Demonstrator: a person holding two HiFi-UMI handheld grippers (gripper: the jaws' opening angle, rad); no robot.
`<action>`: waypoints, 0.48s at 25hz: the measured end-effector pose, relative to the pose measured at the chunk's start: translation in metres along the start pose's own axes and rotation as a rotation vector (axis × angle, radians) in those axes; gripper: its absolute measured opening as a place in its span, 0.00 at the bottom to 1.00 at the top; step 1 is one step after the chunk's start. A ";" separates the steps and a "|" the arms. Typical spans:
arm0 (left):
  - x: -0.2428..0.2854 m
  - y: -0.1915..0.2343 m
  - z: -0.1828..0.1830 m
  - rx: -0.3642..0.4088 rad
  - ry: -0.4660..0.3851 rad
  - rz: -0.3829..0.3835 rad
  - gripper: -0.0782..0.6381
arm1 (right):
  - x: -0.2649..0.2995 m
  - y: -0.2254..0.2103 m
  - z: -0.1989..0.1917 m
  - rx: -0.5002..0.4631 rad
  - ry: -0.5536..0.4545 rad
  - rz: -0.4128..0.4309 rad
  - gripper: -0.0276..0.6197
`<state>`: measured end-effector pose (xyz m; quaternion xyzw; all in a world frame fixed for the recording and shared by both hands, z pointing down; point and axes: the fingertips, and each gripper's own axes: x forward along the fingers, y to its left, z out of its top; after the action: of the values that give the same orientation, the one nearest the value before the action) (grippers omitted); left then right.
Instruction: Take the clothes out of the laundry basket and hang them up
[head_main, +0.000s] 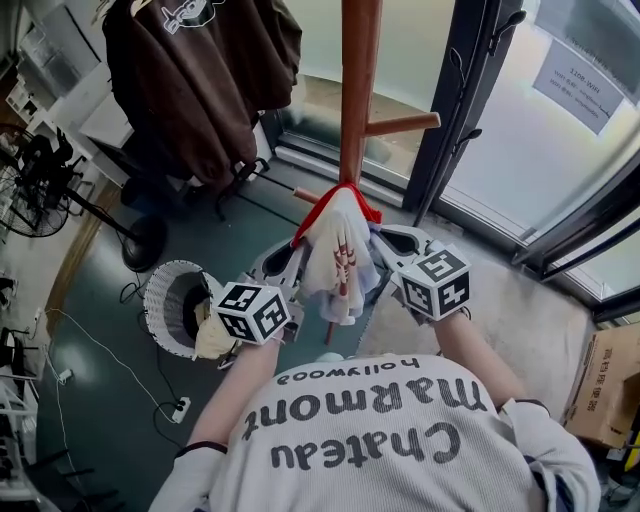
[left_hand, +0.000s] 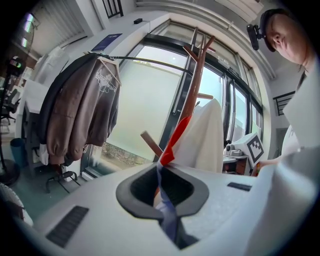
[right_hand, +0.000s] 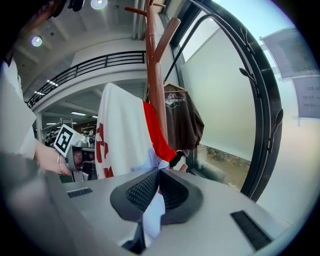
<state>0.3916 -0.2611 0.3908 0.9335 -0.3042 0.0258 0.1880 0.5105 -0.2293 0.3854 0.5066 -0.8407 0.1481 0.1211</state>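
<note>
A white T-shirt with a red collar and a red print hangs bunched between my two grippers, right in front of the wooden coat stand. My left gripper is shut on the shirt's left side, with cloth pinched in its jaws. My right gripper is shut on the right side, white fabric trailing out of its jaws. In the right gripper view the shirt drapes beside the stand's post. The white laundry basket sits on the floor at lower left.
A brown sweatshirt hangs on a rack at upper left. A stand peg juts right from the post. Glass doors with black frames run behind the stand. A fan and cables lie left; a cardboard box stands right.
</note>
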 end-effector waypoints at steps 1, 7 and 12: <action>-0.001 -0.001 -0.001 0.000 -0.004 -0.007 0.13 | 0.002 0.003 -0.001 0.009 -0.001 0.006 0.09; -0.001 -0.009 0.000 0.026 -0.010 -0.058 0.13 | 0.009 0.017 -0.006 0.069 -0.002 0.026 0.09; -0.023 -0.026 0.019 0.001 -0.106 -0.172 0.13 | -0.002 0.018 -0.011 0.074 0.001 -0.038 0.09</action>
<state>0.3871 -0.2358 0.3610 0.9563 -0.2327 -0.0395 0.1726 0.4959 -0.2154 0.3928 0.5266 -0.8248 0.1770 0.1056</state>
